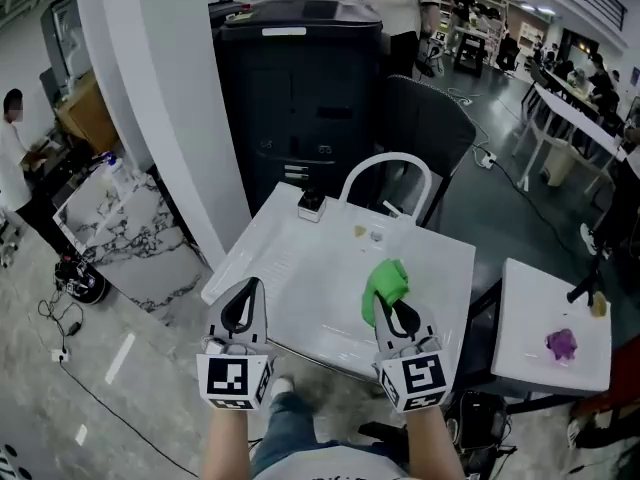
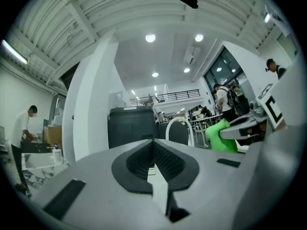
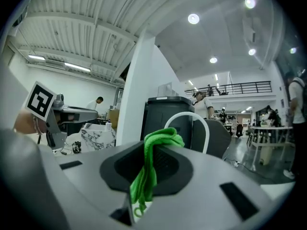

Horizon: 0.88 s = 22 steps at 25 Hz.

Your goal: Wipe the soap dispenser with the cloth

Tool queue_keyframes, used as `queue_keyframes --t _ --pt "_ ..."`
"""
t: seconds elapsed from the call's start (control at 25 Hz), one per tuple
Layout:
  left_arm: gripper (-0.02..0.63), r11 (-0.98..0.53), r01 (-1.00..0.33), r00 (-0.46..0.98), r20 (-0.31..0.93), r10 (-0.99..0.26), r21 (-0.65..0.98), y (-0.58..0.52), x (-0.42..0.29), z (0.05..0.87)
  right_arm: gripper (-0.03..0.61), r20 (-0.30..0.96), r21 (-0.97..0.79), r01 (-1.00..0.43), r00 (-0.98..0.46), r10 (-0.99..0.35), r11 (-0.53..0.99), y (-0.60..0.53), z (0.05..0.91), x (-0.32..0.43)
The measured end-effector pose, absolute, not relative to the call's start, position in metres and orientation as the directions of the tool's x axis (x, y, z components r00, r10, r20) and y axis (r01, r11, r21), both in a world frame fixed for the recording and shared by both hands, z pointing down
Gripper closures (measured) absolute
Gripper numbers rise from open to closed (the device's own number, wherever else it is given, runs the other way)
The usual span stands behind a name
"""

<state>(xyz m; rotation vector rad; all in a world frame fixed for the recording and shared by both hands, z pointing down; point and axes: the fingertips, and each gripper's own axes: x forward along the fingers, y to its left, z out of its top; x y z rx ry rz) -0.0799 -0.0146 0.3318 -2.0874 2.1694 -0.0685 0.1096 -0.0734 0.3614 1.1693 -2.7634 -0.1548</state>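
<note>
Left gripper [image 1: 255,286]: jaws together, nothing between them
Right gripper [image 1: 384,306]: clamped on green cloth [image 1: 388,278]
Cubes [image 1: 235,380]: black-and-white square markers

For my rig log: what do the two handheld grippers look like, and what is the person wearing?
Both the left gripper and right gripper are light grey tapered shells with black ribbed pads and a white cube bearing black square markers. The person wears blue jeans.
</note>
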Motion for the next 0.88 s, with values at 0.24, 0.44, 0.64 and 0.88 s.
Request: queue_keyframes --t 0.24,0.44,0.64,0.88 --pt "0.557 -0.133 -0.986 0.134 -0.011 -0.991 -0.102 -0.092 -0.142 0.345 0.531 0.145 0.132 -0.769 -0.609 -0.78 0.625 -0.126 0.376 0.047" --pt "0.344 -0.328 -0.941 0.327 0.016 -0.945 -0.089 -0.138 -0.158 0.361 0.531 0.176 0.11 -0.82 -0.54 -0.823 0.561 -0.152 0.385 0.021" --pt "0.279 -0.46 -0.888 0.46 -0.015 -0.888 -0.023 -0.169 -0.148 0.365 0.531 0.233 0.113 -0.848 -0.484 -0.843 0.518 -0.157 0.399 0.02" --pt "0.279 -0.548 -0.826 0.547 -0.052 -0.836 0.129 -0.2 -0.132 0.38 0.531 0.274 0.086 -0.875 -0.439 -0.856 0.476 -0.165 0.414 0.03"
